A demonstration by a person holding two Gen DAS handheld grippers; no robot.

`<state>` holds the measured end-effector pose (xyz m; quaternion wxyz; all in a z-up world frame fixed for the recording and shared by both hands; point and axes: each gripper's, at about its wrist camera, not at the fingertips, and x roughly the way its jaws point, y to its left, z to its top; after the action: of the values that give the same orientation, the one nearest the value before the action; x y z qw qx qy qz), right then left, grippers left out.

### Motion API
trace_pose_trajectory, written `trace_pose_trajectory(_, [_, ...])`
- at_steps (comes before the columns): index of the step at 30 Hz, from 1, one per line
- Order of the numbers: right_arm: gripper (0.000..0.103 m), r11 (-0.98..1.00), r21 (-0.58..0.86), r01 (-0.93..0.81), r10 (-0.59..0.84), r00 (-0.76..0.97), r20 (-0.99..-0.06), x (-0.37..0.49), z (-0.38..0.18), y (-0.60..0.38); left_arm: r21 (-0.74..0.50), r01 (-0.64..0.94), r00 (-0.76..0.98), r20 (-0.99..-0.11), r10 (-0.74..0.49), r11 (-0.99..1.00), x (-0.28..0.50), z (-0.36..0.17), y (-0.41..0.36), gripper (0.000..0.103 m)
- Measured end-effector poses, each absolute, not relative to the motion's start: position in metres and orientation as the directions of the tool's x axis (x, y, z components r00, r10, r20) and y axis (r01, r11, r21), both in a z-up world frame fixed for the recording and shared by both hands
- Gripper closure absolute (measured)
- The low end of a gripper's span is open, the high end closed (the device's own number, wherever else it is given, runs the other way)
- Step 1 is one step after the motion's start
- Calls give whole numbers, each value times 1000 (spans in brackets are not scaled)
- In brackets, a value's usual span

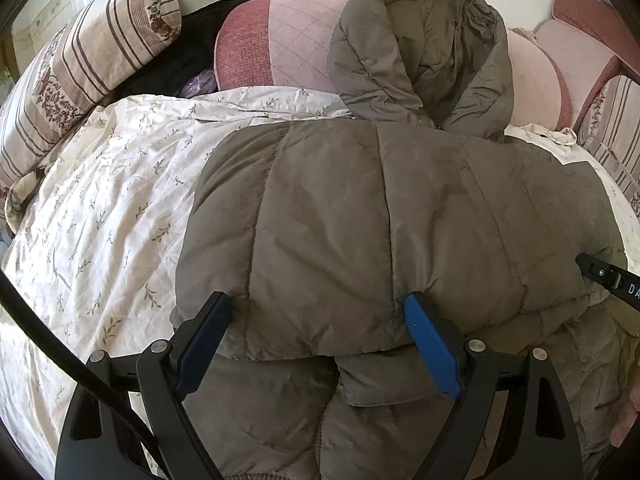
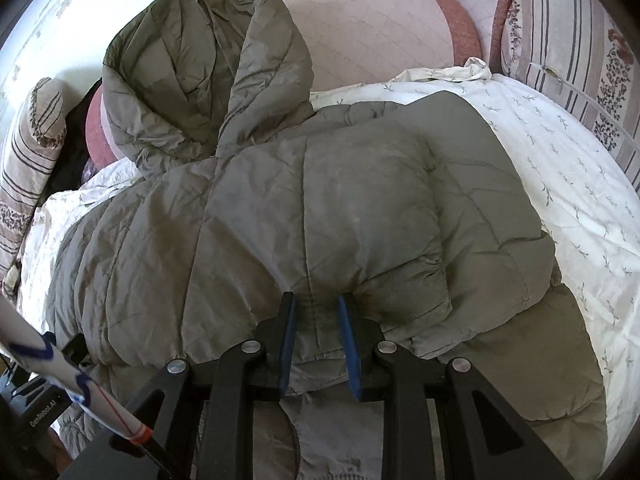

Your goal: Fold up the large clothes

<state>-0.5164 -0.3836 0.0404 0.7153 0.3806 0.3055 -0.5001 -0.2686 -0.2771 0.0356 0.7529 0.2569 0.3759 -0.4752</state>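
Left tongs (image 1: pixel 318 320) nearest the lens in the left wrist view: jaws spread wide, straddling the near fold edge of the jacket (image 1: pixel 400 216). The padded roll sits between the blue pads; the pads touch its sides, but whether they actually squeeze it cannot be told.

Right tongs (image 2: pixel 316 310): jaws narrow, a thin ridge of jacket fabric pinched between the blue pads at the near fold edge. Its tip also shows at the right edge of the left view (image 1: pixel 600 272), by the jacket's right side.

Jacket: grey-olive quilted puffer, lying on the bed, back up. Bottom part folded up over the body, fold edge running left-right, nearest the cameras. More padded layers below and right of the fold. Long axis runs near to far; hood (image 1: pixel 420 48) points away, propped against the pink cushions (image 1: pixel 304 48) at the far end.

Sheet (image 1: pixel 112 200): cream with small leaf sprigs, crumpled, under the jacket, bare on both sides of it.

Far left: striped floral pillow (image 1: pixel 80 68), dark cloth (image 1: pixel 192 56) between it and the cushions. Far right: another striped pillow (image 2: pixel 568 48).
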Motion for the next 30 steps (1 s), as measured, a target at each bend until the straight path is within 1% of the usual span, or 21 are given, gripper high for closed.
trace_pose_trajectory(6, [76, 211, 247, 946, -478, 320, -818, -517, 42, -384, 30, 909, 265, -811, -521, 416, -269, 35, -277, 14])
trace_pose_trajectory(11, [73, 220, 231, 948, -482, 311, -819, -515, 41, -382, 32, 909, 266, -813, -518, 415, -268, 35, -276, 12])
trace_pose_trajectory(20, [73, 213, 259, 942, -487, 332, -808, -521, 52, -381, 20, 914, 254, -809, -531, 406, -270, 42, -274, 12])
trace_pose_trajectory(24, [73, 201, 268, 942, -495, 333, -802, -528, 59, -376, 30, 914, 255, -818, -516, 404, -275, 42, -275, 12])
trace_pose_trajectory(30, [73, 199, 268, 943, -427, 329, -842, -536, 46, -369, 46, 907, 258, -847, -466, 419, -281, 35, -271, 12])
